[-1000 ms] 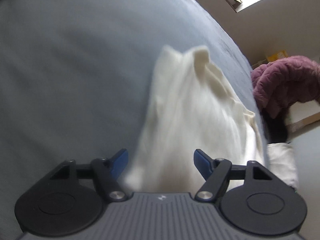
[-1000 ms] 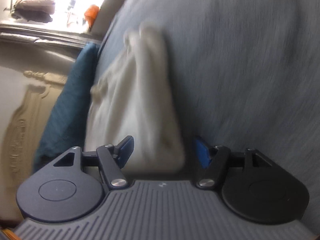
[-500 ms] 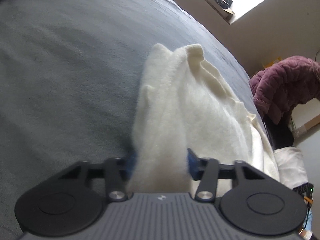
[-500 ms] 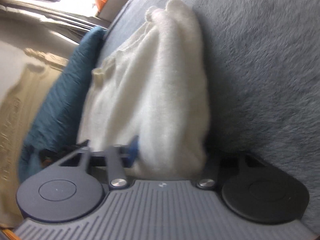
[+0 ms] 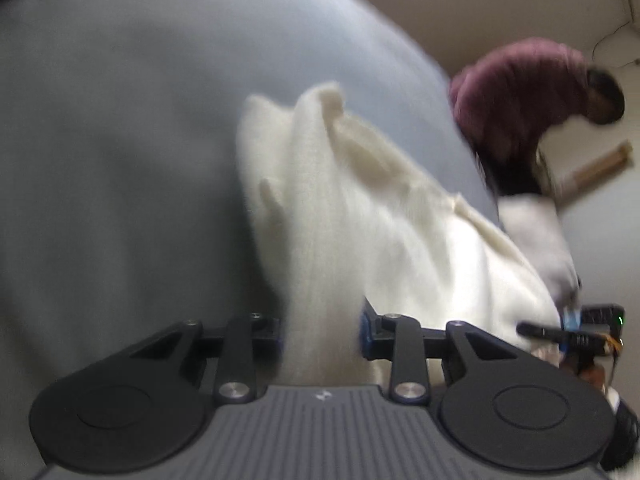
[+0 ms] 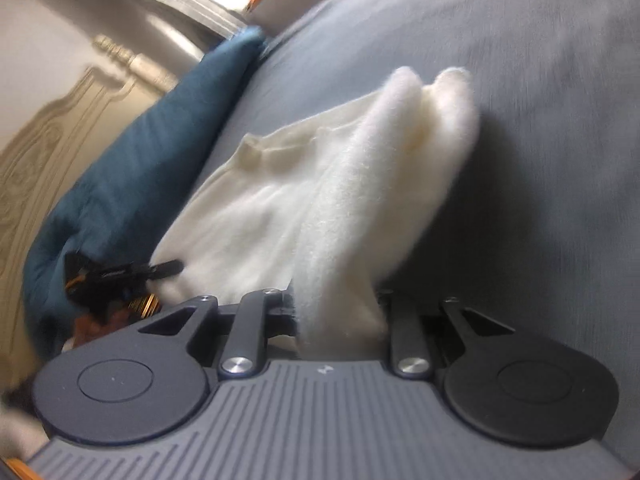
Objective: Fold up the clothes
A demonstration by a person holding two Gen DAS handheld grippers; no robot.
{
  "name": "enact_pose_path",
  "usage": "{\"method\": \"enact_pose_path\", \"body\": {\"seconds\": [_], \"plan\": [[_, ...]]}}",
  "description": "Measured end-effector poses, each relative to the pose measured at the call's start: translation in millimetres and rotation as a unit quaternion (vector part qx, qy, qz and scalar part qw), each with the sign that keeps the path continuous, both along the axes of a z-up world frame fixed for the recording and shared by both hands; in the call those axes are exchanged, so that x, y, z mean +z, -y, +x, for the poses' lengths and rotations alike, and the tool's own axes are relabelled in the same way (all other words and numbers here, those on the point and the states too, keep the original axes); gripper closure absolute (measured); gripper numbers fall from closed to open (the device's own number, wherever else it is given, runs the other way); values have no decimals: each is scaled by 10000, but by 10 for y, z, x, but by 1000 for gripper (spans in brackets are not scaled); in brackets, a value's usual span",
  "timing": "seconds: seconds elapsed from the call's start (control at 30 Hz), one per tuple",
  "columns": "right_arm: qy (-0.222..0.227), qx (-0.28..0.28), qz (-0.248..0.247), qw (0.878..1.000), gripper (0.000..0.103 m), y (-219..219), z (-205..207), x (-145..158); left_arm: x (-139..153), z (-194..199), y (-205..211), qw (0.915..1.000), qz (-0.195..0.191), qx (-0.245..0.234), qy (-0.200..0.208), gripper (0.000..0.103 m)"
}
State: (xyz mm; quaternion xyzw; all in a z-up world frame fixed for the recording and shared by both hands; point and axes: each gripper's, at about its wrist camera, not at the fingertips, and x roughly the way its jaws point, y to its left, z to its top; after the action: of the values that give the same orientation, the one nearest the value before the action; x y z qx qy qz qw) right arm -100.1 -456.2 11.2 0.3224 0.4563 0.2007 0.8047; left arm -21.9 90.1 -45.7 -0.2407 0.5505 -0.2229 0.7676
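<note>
Item: cream knit garment, fuzzy, bunched in folds, lying on a grey bed and lifted at its near edge. Left gripper: jaws clamped on a gathered strip of the garment. Right gripper: jaws clamped on another gathered strip of the same garment, its far end in two rounded humps. Adjacent: teal pillow along the bed's edge, just beside the garment; maroon quilted jacket beyond the bed. Both views motion-blurred.

Cream garment hides both jaws' tips; background seems motion-blurred.
</note>
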Motion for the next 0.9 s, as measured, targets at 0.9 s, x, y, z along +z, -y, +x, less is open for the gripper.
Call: {"method": "enact_pose_path", "body": {"seconds": [0.9], "plan": [[1317,1133,-3658,9143,50,-591,43,275,55,-311,715,8983,2747,-1584,3041,44]]}}
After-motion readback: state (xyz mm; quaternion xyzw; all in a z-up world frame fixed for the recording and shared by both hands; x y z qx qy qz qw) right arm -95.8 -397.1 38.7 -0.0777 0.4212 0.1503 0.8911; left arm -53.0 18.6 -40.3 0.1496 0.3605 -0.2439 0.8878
